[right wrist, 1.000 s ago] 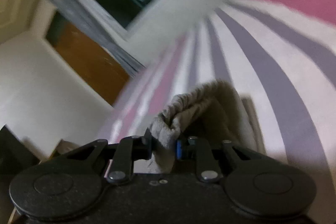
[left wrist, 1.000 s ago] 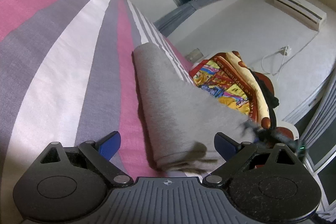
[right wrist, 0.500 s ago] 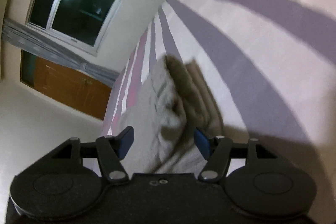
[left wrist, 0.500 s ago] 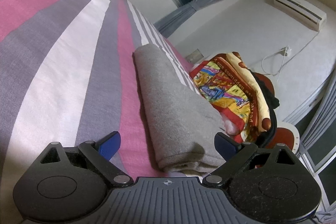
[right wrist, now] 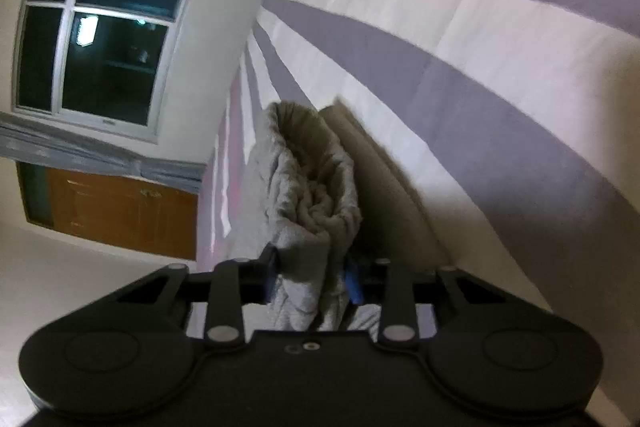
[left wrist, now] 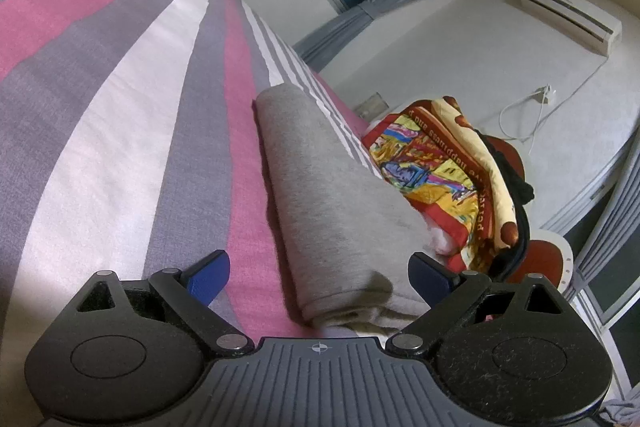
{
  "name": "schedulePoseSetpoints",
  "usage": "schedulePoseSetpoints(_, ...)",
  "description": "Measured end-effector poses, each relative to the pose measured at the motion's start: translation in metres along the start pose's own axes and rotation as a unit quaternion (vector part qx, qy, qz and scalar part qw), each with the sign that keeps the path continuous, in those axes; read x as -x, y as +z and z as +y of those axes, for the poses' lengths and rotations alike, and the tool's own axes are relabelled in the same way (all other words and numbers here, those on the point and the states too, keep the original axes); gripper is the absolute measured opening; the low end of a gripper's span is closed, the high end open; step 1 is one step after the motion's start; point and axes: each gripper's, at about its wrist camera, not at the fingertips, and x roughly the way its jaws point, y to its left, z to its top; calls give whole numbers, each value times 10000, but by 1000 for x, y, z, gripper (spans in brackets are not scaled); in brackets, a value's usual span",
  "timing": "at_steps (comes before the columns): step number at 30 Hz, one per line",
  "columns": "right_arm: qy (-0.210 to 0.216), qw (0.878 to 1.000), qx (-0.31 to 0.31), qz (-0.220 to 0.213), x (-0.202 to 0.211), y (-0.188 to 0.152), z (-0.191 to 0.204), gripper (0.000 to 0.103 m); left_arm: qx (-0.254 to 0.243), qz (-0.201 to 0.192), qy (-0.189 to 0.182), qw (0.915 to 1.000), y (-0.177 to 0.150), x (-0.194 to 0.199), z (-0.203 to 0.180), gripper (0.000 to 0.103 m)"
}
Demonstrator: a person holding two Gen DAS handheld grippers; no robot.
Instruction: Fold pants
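Observation:
The grey pants [left wrist: 332, 203] lie folded in a long narrow bundle on the striped bed [left wrist: 120, 115]. My left gripper [left wrist: 320, 275] is open, its blue-padded fingers on either side of the bundle's near end, not touching it. In the right wrist view my right gripper [right wrist: 312, 279] is shut on a bunched end of the grey pants [right wrist: 308, 179], with folded layers lying behind it on the bed [right wrist: 500, 67].
A colourful blanket heap [left wrist: 440, 167] lies just right of the pants at the bed's edge, with dark clothing on it. A window [right wrist: 100, 39] and an orange door [right wrist: 116, 211] are beyond the bed. An air conditioner [left wrist: 568, 15] is on the wall.
My right gripper was shut on the pants, opened half a second ago, and has shut again on the bunched end. The left gripper stays open and still.

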Motion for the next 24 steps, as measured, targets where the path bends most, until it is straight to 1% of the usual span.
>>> schedulePoseSetpoints(1,-135,9999,-44,67,-12,2,-9,31,0,-1,7,10000,0,0,0,95)
schedulePoseSetpoints(3,3,9997,-124,217,-20,10,-18,32,-24,7,23,10000,0,0,-1,95)
schedulePoseSetpoints(4,-56,9998,59,207,-18,11,-13,35,-55,27,41,10000,1,-1,-1,95)
schedulePoseSetpoints(6,-208,9983,521,158,-12,9,1,44,-130,171,125,9997,5,-3,-3,95)
schedulePoseSetpoints(7,-213,9967,776,67,-4,7,8,55,-186,256,165,9994,10,-4,-6,95)
schedulePoseSetpoints(8,-200,9943,1044,-66,3,7,13,77,-204,317,189,9991,15,-7,-8,95)
schedulePoseSetpoints(9,-212,9910,1306,-221,11,8,16,87,-196,372,187,9989,20,-10,-8,95)
schedulePoseSetpoints(10,-204,9889,1438,-304,15,12,16,95,-193,415,193,9988,26,-14,-8,95)
schedulePoseSetpoints(12,-75,9895,1428,-190,12,27,11,95,-224,420,308,9984,38,-25,-7,95)
schedulePoseSetpoints(13,33,9905,1369,-98,10,35,7,95,-206,447,240,9985,45,-31,-6,95)
schedulePoseSetpoints(15,110,9896,1437,55,7,44,-1,95,-15,640,-24,9979,57,-47,0,95)
schedulePoseSetpoints(16,123,9888,1474,195,2,48,-4,95,138,798,-225,9965,62,-56,6,95)
schedulePoseSetpoints(17,209,9880,1491,341,-3,50,-5,95,334,989,-482,9934,67,-67,11,95)
schedulePoseSetpoints(18,341,9865,1519,513,-9,52,-6,95,434,1150,-600,9906,71,-75,15,95)
schedulePoseSetpoints(19,458,9841,1567,702,-11,54,-6,95,422,1318,-656,9882,73,-83,18,95)
schedulePoseSetpoints(20,517,9818,1618,854,-16,55,-6,95,331,1487,-701,9858,75,-91,19,90)
schedulePoseSetpoints(21,559,9788,1692,1010,-22,57,-6,95,268,1605,-695,9842,77,-97,20,73)
schedulePoseSetpoints(22,538,9762,1769,1135,-26,58,-3,92,245,1742,-640,9823,77,-104,23,63)
schedulePoseSetpoints(23,529,9744,1818,1213,-29,60,-3,86,264,1872,-595,9802,77,-111,28,47)
schedulePoseSetpoints(24,554,9725,1853,1297,-33,61,-4,83,380,1932,-667,9782,77,-116,34,41)
